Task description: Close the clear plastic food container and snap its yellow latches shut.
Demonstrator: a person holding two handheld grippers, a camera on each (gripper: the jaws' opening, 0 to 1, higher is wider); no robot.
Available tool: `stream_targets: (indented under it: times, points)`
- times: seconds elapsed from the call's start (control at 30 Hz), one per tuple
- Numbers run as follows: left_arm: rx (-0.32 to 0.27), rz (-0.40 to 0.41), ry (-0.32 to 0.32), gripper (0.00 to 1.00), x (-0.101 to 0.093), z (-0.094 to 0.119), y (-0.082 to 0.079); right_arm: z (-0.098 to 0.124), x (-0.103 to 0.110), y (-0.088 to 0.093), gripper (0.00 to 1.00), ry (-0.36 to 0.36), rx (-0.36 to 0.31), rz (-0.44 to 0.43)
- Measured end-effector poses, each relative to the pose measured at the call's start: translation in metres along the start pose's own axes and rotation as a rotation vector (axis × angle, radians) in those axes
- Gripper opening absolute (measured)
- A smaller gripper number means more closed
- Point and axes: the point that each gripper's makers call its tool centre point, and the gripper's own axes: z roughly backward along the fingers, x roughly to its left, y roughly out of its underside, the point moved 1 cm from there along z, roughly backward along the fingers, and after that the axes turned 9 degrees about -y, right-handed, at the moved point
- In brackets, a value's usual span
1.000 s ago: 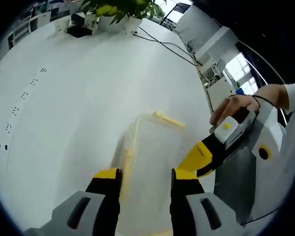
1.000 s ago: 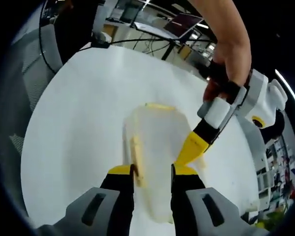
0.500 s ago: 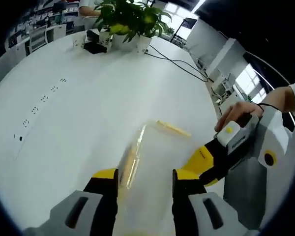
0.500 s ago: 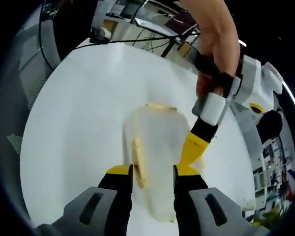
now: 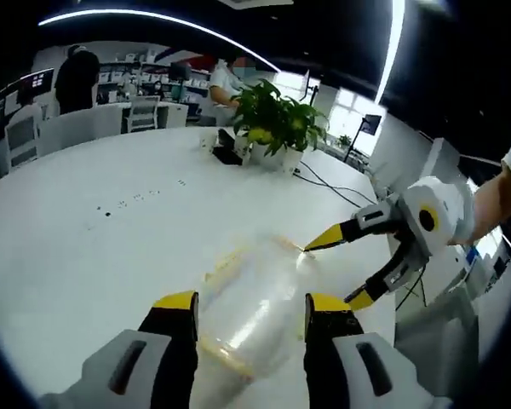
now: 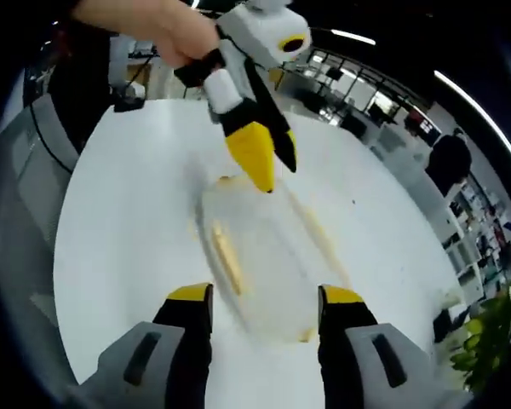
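slippage is the main risk: the clear plastic food container with yellow latches (image 6: pixel 260 256) lies unheld on the round white worktop (image 5: pixel 85 221). both the left gripper (image 5: pixel 249 308) and the right gripper (image 6: pixel 263 300) hover above it, jaws apart, so a one-sided latch press could skid it.

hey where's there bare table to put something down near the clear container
Bare white table runs wide between the container and the small dark marks. It is crowded at the potted plant with its cables, and beside the right gripper.
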Motion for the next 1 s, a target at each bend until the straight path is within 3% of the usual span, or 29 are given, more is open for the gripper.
stream_targets:
  times: [0.1, 0.3, 0.73, 0.87, 1.0]
  points:
    - [-0.053, 0.022, -0.053, 0.46, 0.003, 0.008, 0.004, 0.003, 0.001, 0.005, 0.48, 0.013, 0.002, -0.022]
    - [-0.107, 0.046, -0.081, 0.49, -0.003, 0.016, 0.007, 0.008, -0.002, 0.011, 0.51, 0.040, -0.005, -0.063]
    - [-0.160, -0.002, -0.131, 0.53, -0.012, 0.017, 0.022, 0.014, -0.012, 0.027, 0.57, 0.080, -0.034, -0.186]
    - [-0.174, -0.066, -0.173, 0.53, -0.010, 0.014, 0.030, 0.012, -0.012, 0.035, 0.58, 0.073, -0.031, -0.212]
    - [-0.165, -0.055, -0.180, 0.54, -0.011, 0.010, 0.040, 0.002, -0.011, 0.042, 0.62, 0.048, -0.028, -0.248]
